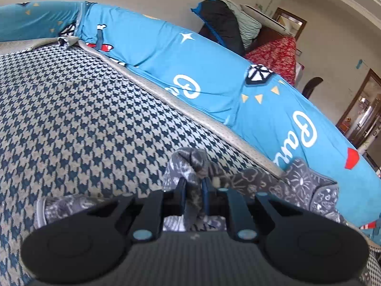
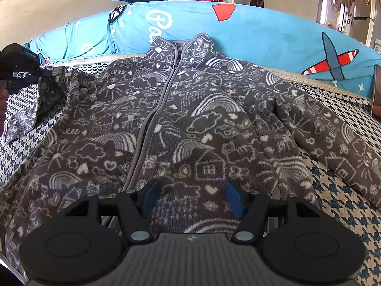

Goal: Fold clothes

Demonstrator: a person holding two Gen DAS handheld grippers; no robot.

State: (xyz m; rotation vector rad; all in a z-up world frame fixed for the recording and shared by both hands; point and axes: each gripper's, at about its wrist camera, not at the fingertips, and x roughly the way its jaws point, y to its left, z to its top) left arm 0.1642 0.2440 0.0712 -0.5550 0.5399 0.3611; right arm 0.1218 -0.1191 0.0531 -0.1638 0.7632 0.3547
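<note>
Left wrist view: left gripper [image 1: 194,190] low over houndstooth cover [image 1: 71,109], jaws clamped on a bunched fold of grey doodle-print fleece jacket [image 1: 190,164]. Pinched cloth pokes up between the blue pads, rest trails right toward the cover's beige edging [image 1: 214,128]. Likely a sleeve end or cuff, hard to confirm from here. Another bit of same fabric visible lower left, beside the gripper body. Blue printed bedsheet [image 1: 214,66] behind, piled bedding [image 1: 221,23] at far end.

Right wrist view: jacket [image 2: 190,119] spread front-up on the houndstooth cover [image 2: 345,202], zip [image 2: 154,119] closed and running down the middle, collar [image 2: 181,45] at far side against the blue bedsheet [image 2: 262,31]. Right-side sleeve [image 2: 333,138] lying out flat toward frame edge. Left-side sleeve [image 2: 47,88] lifted off the cover, held by the left gripper [image 2: 45,74] at frame left; grip looks meant to carry the sleeve across the body. Right gripper [image 2: 190,197] over the hem area, jaws wide apart, nothing between them, fleece just beyond the pads. Placement reads as ready to pin or take the hem, judgement only.

Jacket body not folded yet as it lies; only the left sleeve off the surface. Soft thick fleece, so a single-layer pinch could slip or drag the body askew.
</note>
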